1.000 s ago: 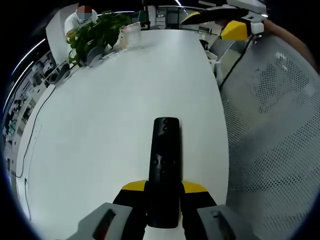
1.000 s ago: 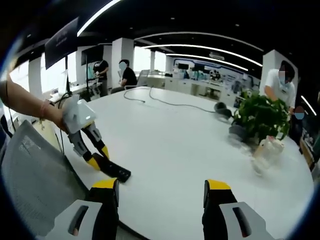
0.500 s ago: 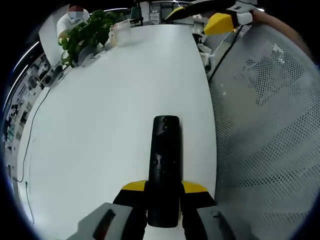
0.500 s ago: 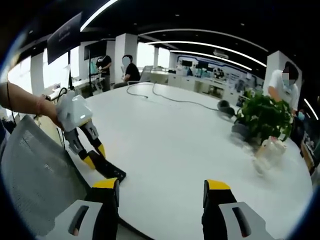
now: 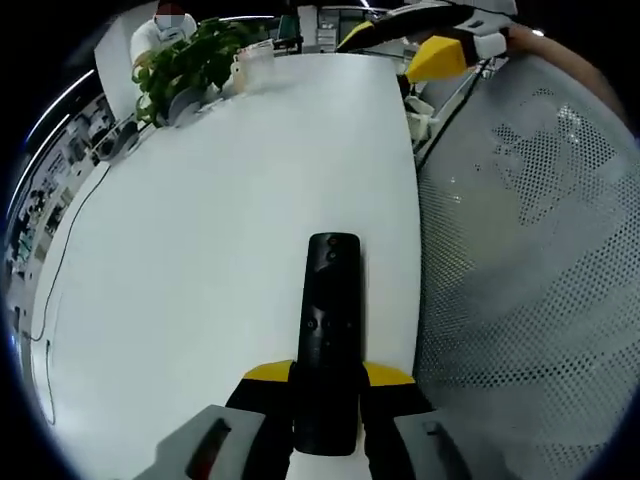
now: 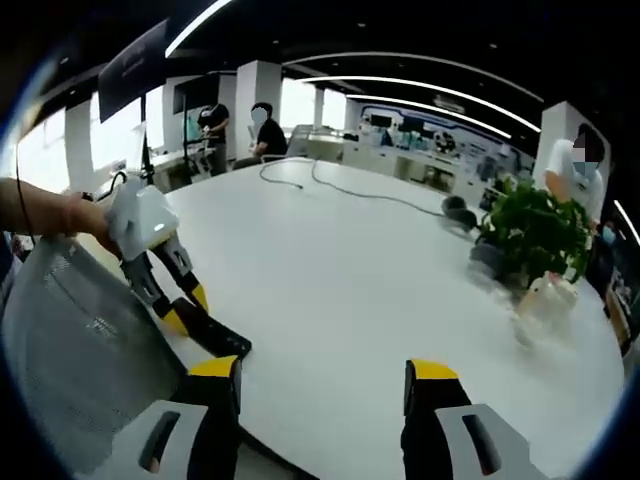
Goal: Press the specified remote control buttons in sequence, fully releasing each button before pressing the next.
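Observation:
A black remote control (image 5: pixel 328 330) lies lengthwise between my left gripper's yellow-tipped jaws, buttons up, over the white table (image 5: pixel 200 230) near its right edge. My left gripper (image 5: pixel 328 385) is shut on the remote's near end. In the right gripper view the same remote (image 6: pixel 215 338) juts from the left gripper (image 6: pixel 180 318), held by a hand at the table's near-left edge. My right gripper (image 6: pixel 325 385) hovers above the table's front edge, jaws wide apart with nothing between them. Its yellow tip (image 5: pixel 435 55) shows at the top of the left gripper view.
A grey mesh chair back (image 5: pixel 530 260) stands beside the table's edge, also at the left (image 6: pixel 70 340). A potted plant (image 6: pixel 530 230) and a clear jar (image 6: pixel 545 300) sit at the far right of the table. A cable (image 6: pixel 330 185) trails across the far side. People stand in the background.
Both views have shifted slightly with the hands. The left gripper still holds the remote at the table edge; the right gripper's jaws stay apart.

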Demonstrator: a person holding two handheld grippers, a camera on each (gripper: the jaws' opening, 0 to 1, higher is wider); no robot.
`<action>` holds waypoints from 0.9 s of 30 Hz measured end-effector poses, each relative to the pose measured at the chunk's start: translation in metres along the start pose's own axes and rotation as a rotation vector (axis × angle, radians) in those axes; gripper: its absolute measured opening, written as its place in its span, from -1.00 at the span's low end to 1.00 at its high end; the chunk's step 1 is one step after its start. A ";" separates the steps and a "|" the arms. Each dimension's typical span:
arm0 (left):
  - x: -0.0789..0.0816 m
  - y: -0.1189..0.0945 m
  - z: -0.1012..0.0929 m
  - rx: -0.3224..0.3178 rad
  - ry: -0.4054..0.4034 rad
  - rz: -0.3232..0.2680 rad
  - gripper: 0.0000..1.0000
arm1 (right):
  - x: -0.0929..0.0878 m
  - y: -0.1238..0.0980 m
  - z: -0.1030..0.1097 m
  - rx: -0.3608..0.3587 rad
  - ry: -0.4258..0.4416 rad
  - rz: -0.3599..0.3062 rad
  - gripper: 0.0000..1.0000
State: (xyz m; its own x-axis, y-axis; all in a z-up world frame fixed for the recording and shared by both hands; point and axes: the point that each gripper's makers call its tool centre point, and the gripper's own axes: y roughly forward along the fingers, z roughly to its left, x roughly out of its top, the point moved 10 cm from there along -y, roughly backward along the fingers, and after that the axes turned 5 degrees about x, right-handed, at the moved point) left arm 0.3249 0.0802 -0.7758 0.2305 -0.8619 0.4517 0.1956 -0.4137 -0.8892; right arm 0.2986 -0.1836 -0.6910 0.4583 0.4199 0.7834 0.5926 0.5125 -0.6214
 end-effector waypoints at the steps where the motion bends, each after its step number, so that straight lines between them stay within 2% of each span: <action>1: 0.000 0.000 -0.002 0.002 0.007 0.002 -0.51 | 0.000 0.000 0.000 0.004 -0.002 0.005 0.28; 13: -0.001 -0.001 -0.005 0.002 0.016 0.006 -0.51 | -0.002 0.003 0.003 0.019 -0.022 0.046 0.25; 19: -0.001 -0.001 -0.005 0.003 0.013 0.006 -0.51 | -0.001 0.000 0.002 0.031 0.041 0.010 0.20; 23: -0.002 -0.001 -0.005 0.004 0.010 0.001 -0.51 | 0.000 -0.001 0.000 0.029 0.065 -0.010 0.13; 27: -0.003 -0.001 -0.005 0.002 0.011 -0.011 -0.51 | 0.003 -0.001 0.005 0.064 0.049 0.009 -0.11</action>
State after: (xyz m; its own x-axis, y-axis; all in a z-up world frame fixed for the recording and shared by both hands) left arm 0.3194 0.0819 -0.7766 0.2176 -0.8607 0.4602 0.1999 -0.4222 -0.8842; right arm 0.2958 -0.1790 -0.6886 0.4961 0.3885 0.7765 0.5456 0.5563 -0.6268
